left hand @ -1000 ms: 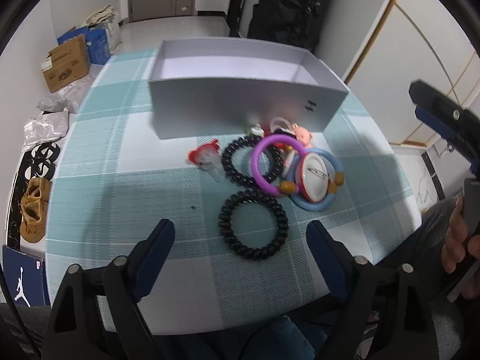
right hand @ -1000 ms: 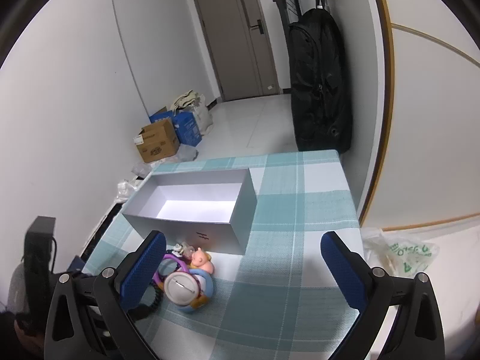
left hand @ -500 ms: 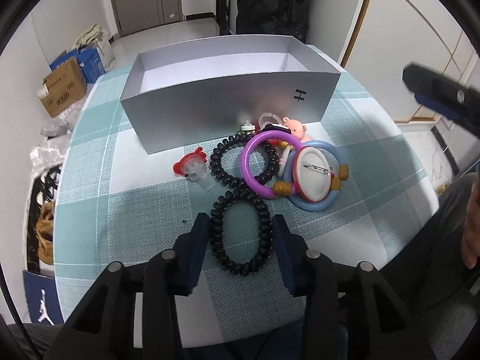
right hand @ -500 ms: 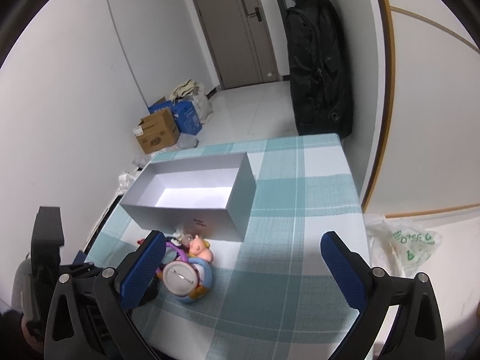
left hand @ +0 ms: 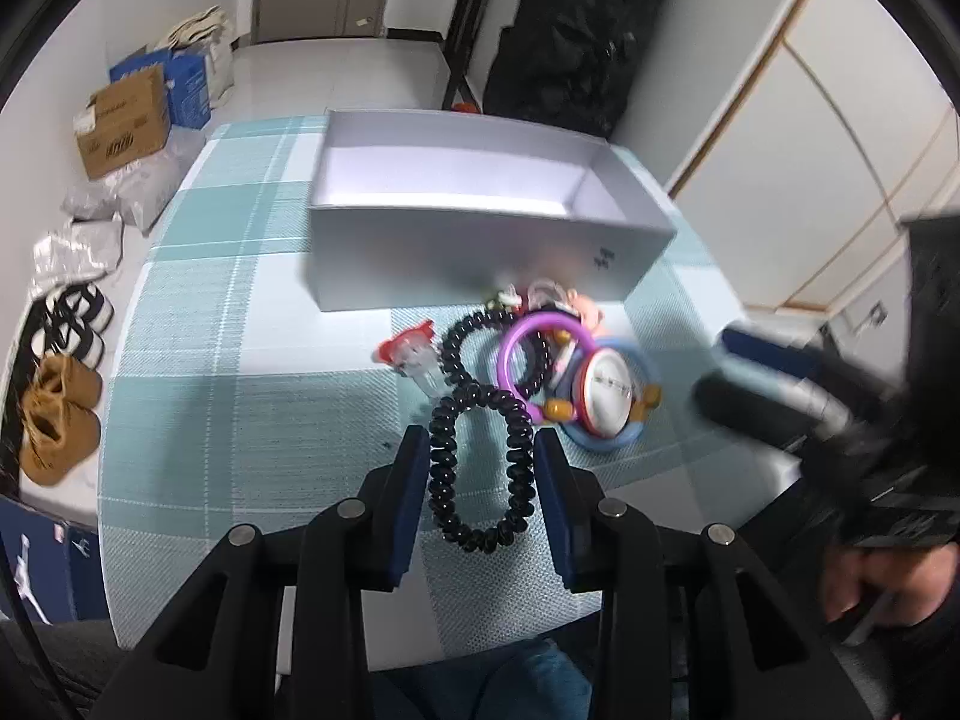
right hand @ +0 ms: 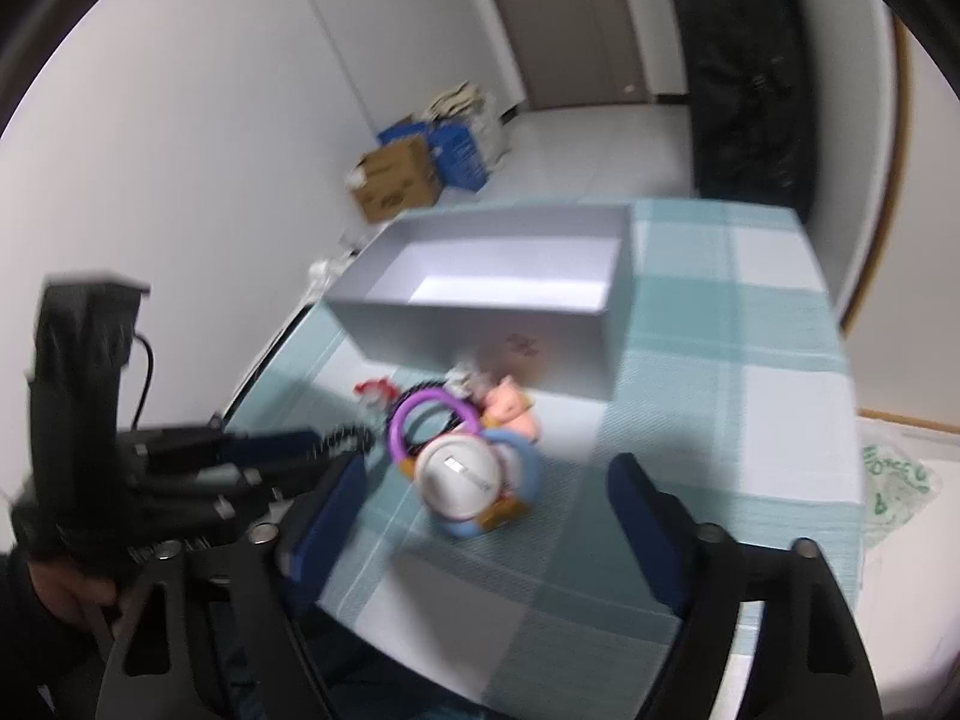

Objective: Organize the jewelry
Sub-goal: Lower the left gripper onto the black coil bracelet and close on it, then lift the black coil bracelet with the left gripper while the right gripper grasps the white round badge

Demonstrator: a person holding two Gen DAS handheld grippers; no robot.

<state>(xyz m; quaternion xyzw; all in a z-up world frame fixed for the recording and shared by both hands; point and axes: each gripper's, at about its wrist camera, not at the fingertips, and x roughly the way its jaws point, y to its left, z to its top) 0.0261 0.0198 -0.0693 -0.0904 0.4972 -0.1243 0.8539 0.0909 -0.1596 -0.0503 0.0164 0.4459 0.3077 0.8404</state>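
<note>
My left gripper [left hand: 482, 474] is shut on a black coil hair tie [left hand: 509, 420], squeezing it into a narrow oval on the checked tablecloth. Beyond it lies a heap: a second black coil tie [left hand: 453, 348], a purple ring [left hand: 510, 354], a blue ring with a white round badge [left hand: 606, 384], a pink pig charm [right hand: 510, 414] and a red clip [left hand: 408, 351]. An empty grey box [left hand: 480, 240] stands behind the heap. My right gripper [right hand: 480, 516] is open, hovering close to the white badge [right hand: 459, 477]; the view is blurred.
The table edge [left hand: 114, 540] runs close on the left and front. Cardboard boxes [left hand: 120, 120] and shoes [left hand: 54, 414] lie on the floor to the left. A black bag [left hand: 576, 36] hangs behind the table. A plastic bag [right hand: 894, 480] lies on the floor to the right.
My left gripper has closed from wide open onto the nearest black coil tie. My right gripper has swung down and in toward the heap and its jaws have narrowed.
</note>
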